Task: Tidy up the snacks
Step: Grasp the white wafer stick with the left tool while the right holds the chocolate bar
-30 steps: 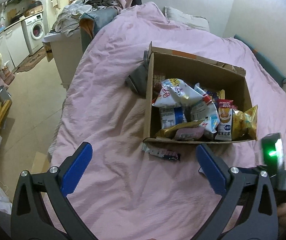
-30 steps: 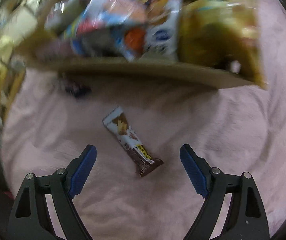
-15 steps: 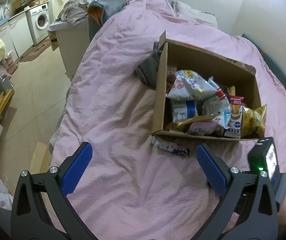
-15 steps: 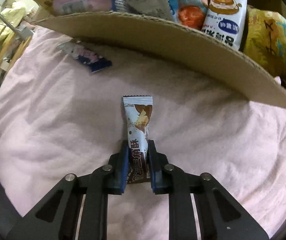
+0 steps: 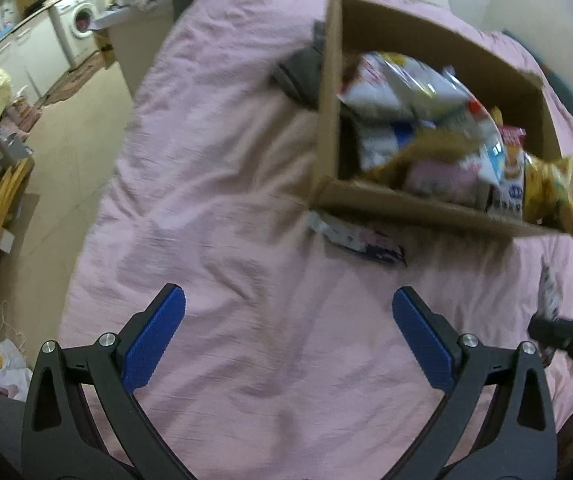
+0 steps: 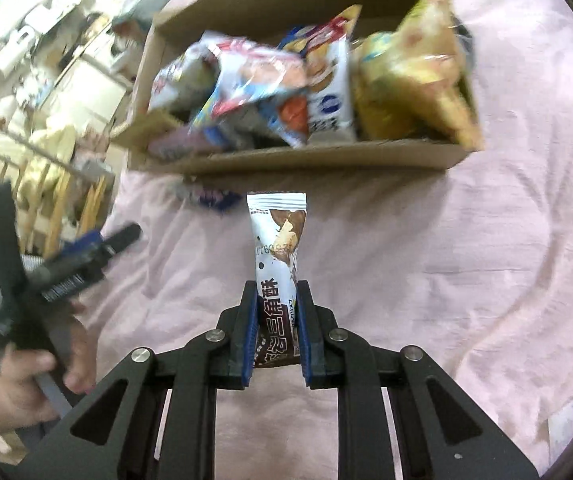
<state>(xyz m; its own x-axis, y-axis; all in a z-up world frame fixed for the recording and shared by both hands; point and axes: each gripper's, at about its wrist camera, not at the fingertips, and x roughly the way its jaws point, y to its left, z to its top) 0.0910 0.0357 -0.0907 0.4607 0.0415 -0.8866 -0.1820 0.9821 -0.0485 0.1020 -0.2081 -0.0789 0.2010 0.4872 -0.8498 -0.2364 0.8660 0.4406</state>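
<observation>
**One bar in hand, one packet left on the bed**

Pink bedding [image 5: 214, 184] fills both views, with a washing machine [image 5: 80, 20] far off at 10 o'clock in the left wrist view. We go left to right. Our left gripper [image 5: 288, 320] hangs over bare sheet with its blue pads wide apart and nothing between them. Ahead of it, at 1 o'clock, a small blue-and-white packet [image 5: 360, 236] lies loose on the bedding, just beside the near wall of the cardboard box [image 5: 418, 208]. That box already holds most of the haul: crisp bags, biscuit packs and a yellow bag [image 6: 410, 80] leaning out at its right end.

Further right, our right gripper [image 6: 276, 334] has its jaws clamped on the lower half of a chocolate wafer bar [image 6: 277, 240], lifted clear of the sheet, its free end pointing at 12 o'clock toward the box front.

We judge the job nearly done: this bar has yet to go over the wall and into the box, and the loose packet is left for our empty left gripper.
</observation>
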